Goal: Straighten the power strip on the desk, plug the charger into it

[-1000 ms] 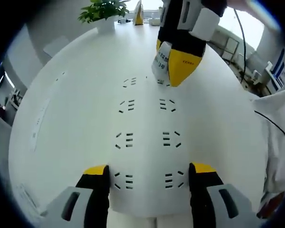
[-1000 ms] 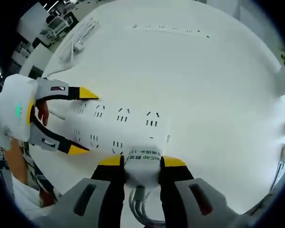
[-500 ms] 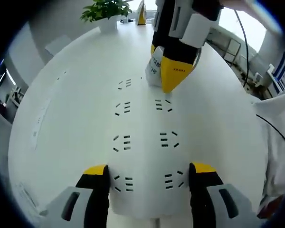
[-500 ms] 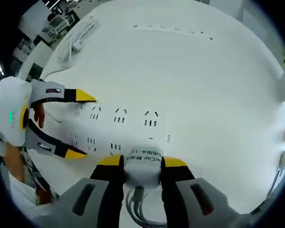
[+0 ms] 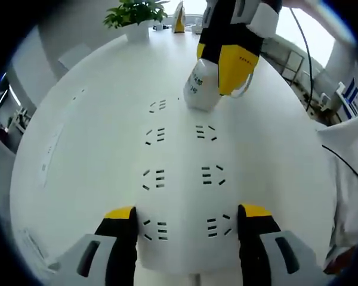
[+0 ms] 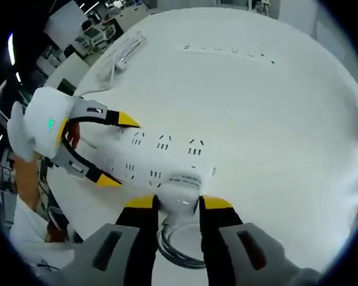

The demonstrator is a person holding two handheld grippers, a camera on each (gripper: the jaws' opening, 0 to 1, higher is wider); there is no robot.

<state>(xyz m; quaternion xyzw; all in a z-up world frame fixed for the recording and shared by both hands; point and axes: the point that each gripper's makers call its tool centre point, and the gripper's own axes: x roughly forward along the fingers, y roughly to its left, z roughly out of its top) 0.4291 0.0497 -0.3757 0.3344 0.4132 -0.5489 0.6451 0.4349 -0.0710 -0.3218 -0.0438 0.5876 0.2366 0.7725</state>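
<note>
The right gripper [image 6: 170,202] pinches the charger [image 5: 201,89] over the power strip's [image 5: 182,179] far sockets, upper centre. The left gripper [image 5: 185,215] straddles the strip's near end, jaws spread. Misaligned prongs could jam or shove the strip askew.

Bright, even indoor light; glossy white desk top [image 5: 95,119] nearly washed out, shadows faint. Blown-out window glare at 1 o'clock in left gripper view. Strong fisheye bending at edges; right gripper view slightly soft.

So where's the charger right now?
The charger sits clamped in the right gripper, over the far end of the power strip, opposite the left gripper.
</note>
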